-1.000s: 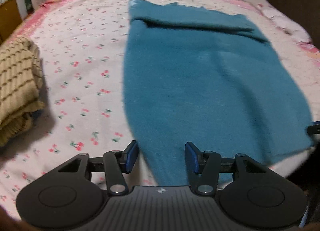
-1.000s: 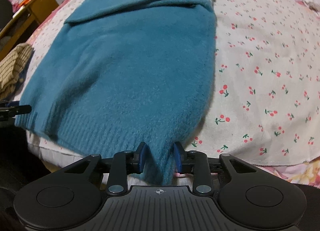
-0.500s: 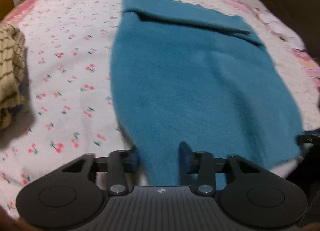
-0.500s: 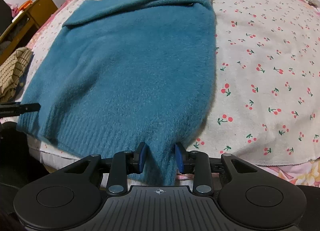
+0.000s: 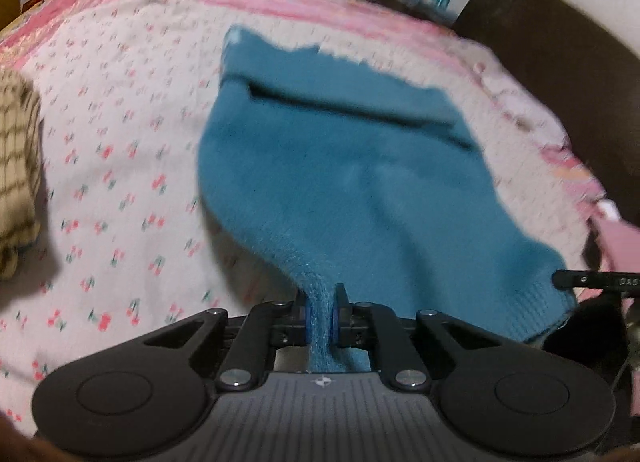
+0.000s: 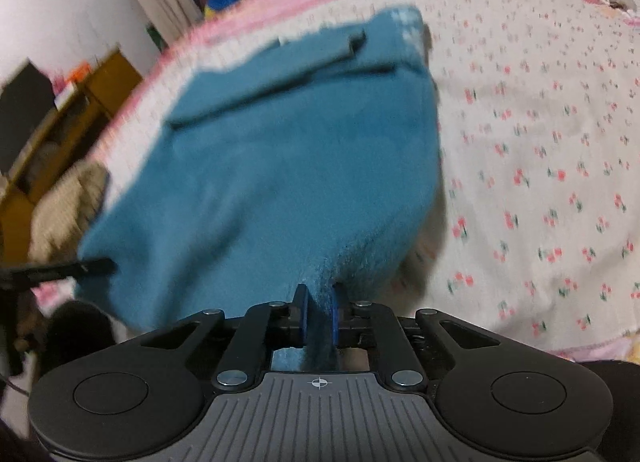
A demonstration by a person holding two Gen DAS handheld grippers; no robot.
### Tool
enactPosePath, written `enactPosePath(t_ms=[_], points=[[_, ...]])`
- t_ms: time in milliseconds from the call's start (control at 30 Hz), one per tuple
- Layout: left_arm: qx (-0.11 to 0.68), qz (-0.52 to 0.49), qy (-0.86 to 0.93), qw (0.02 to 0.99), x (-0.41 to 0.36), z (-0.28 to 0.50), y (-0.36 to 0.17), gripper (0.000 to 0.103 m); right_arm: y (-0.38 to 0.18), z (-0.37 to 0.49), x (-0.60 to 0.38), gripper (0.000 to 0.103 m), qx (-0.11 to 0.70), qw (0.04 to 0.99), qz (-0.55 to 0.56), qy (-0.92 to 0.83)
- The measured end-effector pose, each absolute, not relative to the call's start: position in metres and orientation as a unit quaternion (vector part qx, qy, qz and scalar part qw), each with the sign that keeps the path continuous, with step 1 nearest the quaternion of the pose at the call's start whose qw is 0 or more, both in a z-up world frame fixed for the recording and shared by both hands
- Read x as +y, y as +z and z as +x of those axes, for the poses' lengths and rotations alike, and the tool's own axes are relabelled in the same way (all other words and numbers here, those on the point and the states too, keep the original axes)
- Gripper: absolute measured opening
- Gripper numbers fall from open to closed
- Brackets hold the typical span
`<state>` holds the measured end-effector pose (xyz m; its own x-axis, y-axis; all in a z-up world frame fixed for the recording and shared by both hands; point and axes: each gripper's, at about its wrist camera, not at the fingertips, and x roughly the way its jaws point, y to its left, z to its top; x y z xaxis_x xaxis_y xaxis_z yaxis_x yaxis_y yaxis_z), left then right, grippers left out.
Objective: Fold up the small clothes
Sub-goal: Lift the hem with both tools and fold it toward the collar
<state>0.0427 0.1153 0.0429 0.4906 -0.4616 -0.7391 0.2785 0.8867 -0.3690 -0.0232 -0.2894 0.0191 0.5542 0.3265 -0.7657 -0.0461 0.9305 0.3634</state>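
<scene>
A teal fuzzy sweater (image 5: pixel 340 182) lies on a cherry-print bedspread (image 5: pixel 112 166), its sleeves folded across the far end. My left gripper (image 5: pixel 320 318) is shut on the sweater's near left hem corner and lifts it off the bed. My right gripper (image 6: pixel 318 316) is shut on the near right hem corner of the sweater (image 6: pixel 288 166), also raised. The hem hangs between the two grippers. The right gripper's tip shows at the right edge of the left wrist view (image 5: pixel 596 282).
A folded tan striped knit (image 5: pixel 16 182) lies at the bed's left side, also in the right wrist view (image 6: pixel 68 206). A wooden cabinet (image 6: pixel 72 118) stands left of the bed. A dark headboard (image 5: pixel 560 74) is at the far right. Pillows and clutter lie beyond.
Both grippers closed on the sweater's hem corners and lifted them; the near part of the sweater now rises off the bed and the views are blurred by motion.
</scene>
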Motion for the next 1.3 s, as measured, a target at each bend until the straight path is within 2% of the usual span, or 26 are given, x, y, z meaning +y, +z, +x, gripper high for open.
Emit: enactPosePath(t_ms=[200,433,600,900,1300], points=[[0.414,-0.13,-0.228,0.872,0.115,0.075,0.074,0.015,0.056,0.001,-0.302,0.01,0.396,0.891,0.19,0.114],[0.358,-0.143,-0.216,0.897,0.109,0.149,0.107,0.015,0.089,0.061,-0.327,0.009,0.335,0.912,0.216,0.094],[0.342,-0.136,-0.195,0.909,0.105,0.206,0.11,0.015,0.098,0.117,-0.341,0.009,0.311,0.92,0.225,0.076],[0.353,-0.137,-0.154,0.912,0.095,0.297,0.072,0.015,0.072,0.229,-0.35,0.009,0.321,0.918,0.231,0.033],[0.38,-0.138,-0.126,0.906,0.094,0.325,0.03,0.016,0.021,0.291,-0.344,0.01,0.361,0.904,0.229,-0.007]])
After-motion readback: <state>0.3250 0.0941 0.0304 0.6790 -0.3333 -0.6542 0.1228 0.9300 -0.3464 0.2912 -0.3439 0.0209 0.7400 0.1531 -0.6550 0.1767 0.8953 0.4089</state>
